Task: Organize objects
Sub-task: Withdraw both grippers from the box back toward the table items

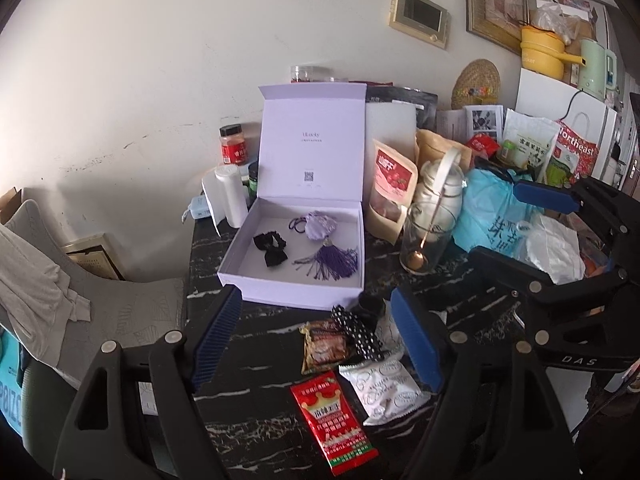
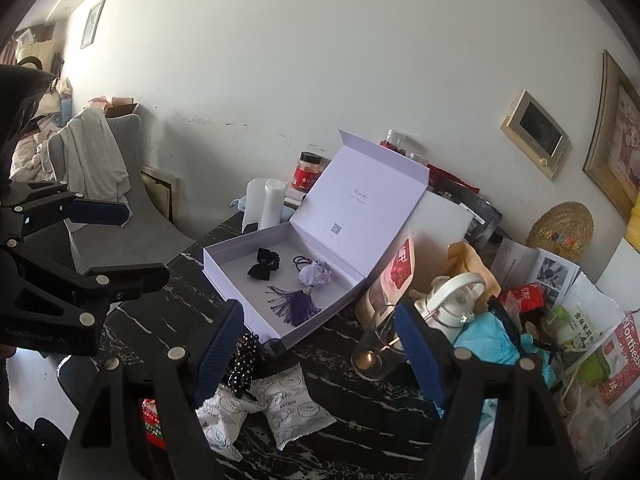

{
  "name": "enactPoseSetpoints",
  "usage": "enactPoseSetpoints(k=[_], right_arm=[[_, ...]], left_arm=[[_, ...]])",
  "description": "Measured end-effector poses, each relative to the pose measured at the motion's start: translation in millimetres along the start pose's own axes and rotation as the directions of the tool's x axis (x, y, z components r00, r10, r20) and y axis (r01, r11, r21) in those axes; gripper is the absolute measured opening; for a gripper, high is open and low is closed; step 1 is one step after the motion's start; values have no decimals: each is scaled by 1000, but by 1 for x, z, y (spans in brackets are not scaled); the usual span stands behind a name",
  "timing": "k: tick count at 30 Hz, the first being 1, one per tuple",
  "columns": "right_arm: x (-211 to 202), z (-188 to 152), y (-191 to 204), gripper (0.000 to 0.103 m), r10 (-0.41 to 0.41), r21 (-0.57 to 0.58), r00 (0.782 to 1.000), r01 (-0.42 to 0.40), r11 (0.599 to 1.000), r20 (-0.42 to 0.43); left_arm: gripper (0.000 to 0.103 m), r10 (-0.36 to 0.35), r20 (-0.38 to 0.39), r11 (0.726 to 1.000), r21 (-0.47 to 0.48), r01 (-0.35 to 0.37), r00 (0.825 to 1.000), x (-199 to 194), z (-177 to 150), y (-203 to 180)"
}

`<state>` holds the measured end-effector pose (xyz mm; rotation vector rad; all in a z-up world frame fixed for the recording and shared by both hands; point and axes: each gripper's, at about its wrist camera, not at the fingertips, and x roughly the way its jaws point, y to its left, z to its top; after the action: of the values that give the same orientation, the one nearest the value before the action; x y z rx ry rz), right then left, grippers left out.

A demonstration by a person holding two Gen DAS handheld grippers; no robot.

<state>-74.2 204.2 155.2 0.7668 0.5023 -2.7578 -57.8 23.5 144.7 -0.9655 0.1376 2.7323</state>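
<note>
Lavender gift box [image 1: 256,280] sits open on our black marble-patterned table [image 1: 260,392], its lid [image 1: 312,144] standing upright against the clutter behind it. Inside we see a black bow hair tie [image 1: 271,249], a thin dark hair elastic [image 1: 297,224] touching a pale purple fabric pouch [image 1: 318,225], and a purple tassel [image 1: 334,266] just in front of the pouch.

On the table in front of the box lie the loose items: a black polka-dot scrunchie [image 1: 360,334], a brown snack packet [image 1: 325,347] beside it, a red sauce sachet [image 1: 334,420] nearest to us, and a white snack packet [image 1: 384,392] to its right. From the right wrist view we make out two white packets [image 2: 256,408] side by side, with the scrunchie resting partly on them.

Our left gripper [image 1: 316,344] hangs above these loose items with its blue-padded fingers spread wide and nothing between them. Our right gripper [image 2: 320,356] is likewise spread wide and empty, held over the table's front area near the box corner.

To the right of the box stand a clear drinking glass [image 1: 426,236] with a spoon in it, a red-labelled pouch [image 1: 390,188], and a white kettle [image 1: 440,188]. A white bottle [image 1: 231,194] and a red-lidded jar [image 1: 233,145] stand at the box's left.
</note>
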Motion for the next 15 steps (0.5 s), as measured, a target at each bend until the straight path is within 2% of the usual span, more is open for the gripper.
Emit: enactPoseSetpoints(k=[8,15], right_arm=[[-1,-39,11,78,29,16,998,-28,999,-48],[3,-70,19,78,46,31,995,-43,999,-93]], left_arm=[[76,-22,-54,999,-31,21,998,3,-39,-9],[76,-15,-105,999,-51,10,994,13,-73,-11]])
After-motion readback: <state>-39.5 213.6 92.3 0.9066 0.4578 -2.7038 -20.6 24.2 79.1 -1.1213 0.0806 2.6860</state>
